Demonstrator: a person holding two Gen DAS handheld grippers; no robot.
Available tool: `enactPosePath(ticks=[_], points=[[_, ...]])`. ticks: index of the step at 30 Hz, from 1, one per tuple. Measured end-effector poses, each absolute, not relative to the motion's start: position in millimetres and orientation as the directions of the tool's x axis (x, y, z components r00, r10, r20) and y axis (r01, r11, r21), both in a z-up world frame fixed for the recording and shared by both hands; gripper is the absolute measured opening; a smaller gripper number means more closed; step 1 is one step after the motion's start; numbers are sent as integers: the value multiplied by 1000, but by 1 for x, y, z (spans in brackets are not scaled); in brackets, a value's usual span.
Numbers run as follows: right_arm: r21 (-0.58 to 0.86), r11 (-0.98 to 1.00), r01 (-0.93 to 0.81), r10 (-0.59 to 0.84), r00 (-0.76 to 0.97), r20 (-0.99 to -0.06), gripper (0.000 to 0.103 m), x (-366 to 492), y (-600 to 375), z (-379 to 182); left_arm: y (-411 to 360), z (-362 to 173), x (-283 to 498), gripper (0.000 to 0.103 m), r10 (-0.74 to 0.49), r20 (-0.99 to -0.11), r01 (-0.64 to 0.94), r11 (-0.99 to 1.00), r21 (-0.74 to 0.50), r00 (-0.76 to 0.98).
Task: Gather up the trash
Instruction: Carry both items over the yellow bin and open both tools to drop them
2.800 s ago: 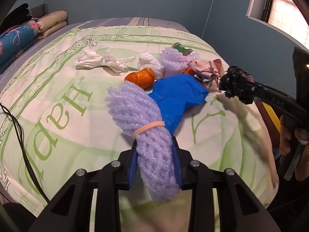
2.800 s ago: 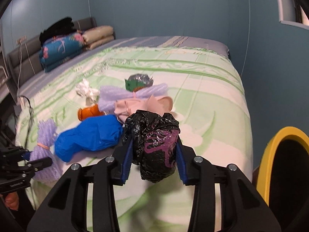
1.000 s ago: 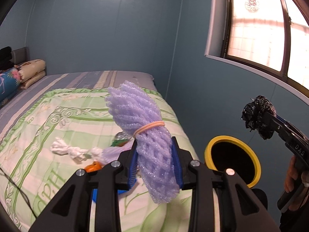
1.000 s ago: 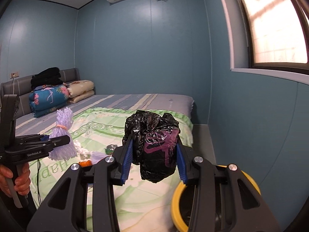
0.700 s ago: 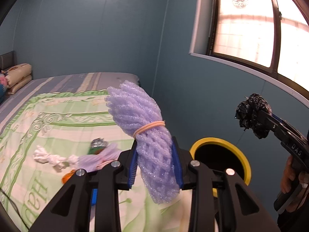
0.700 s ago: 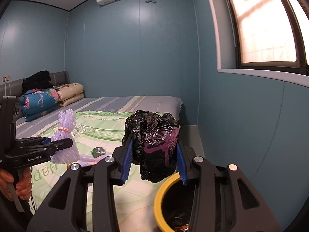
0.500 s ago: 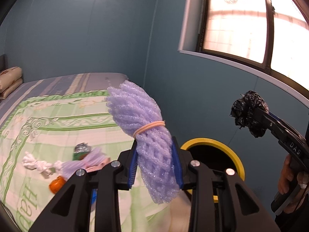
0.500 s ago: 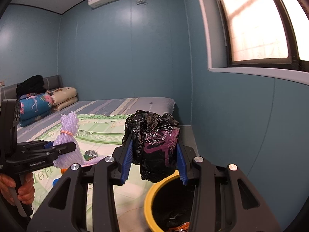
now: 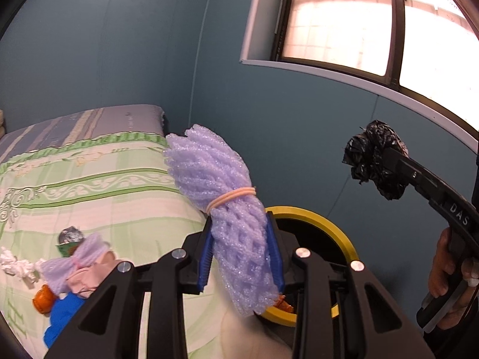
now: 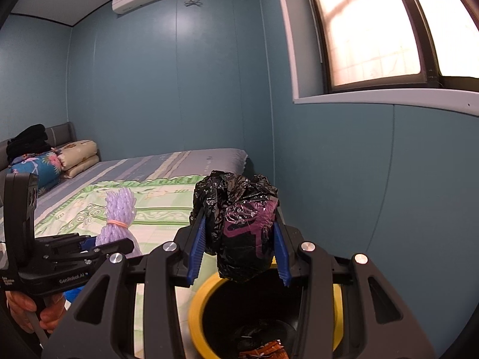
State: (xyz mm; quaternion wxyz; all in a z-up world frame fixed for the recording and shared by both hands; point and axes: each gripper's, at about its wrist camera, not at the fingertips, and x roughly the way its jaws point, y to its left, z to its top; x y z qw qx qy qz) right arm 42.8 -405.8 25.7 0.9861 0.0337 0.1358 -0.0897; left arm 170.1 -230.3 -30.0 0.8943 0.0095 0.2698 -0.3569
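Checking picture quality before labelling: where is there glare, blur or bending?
Left wrist view: the window is blown out white and its sill curves from the fisheye. Right wrist view: same window glare; the bin's yellow rim is smeared, while the black bag stays sharp.

two hand-held grippers: left hand-held gripper (image 9: pixel 241 258), right hand-held gripper (image 10: pixel 238 249). two purple foam nets (image 9: pixel 227 206) (image 9: pixel 76 261). one black bag wad (image 10: pixel 239 224). one yellow-rimmed bin (image 9: pixel 311 218). one bed (image 9: pixel 113 191).

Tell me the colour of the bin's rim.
Yellow: the bin rim rings a dark interior, clearest in the left wrist view.
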Motion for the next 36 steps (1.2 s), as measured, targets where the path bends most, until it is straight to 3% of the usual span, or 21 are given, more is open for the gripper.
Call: enactPosePath(ticks=[36], points=[[130,939,320,-243,880,-409,38,71,-477,-26,-351,-110,194,32,-672,-626,719,650,-245,395]])
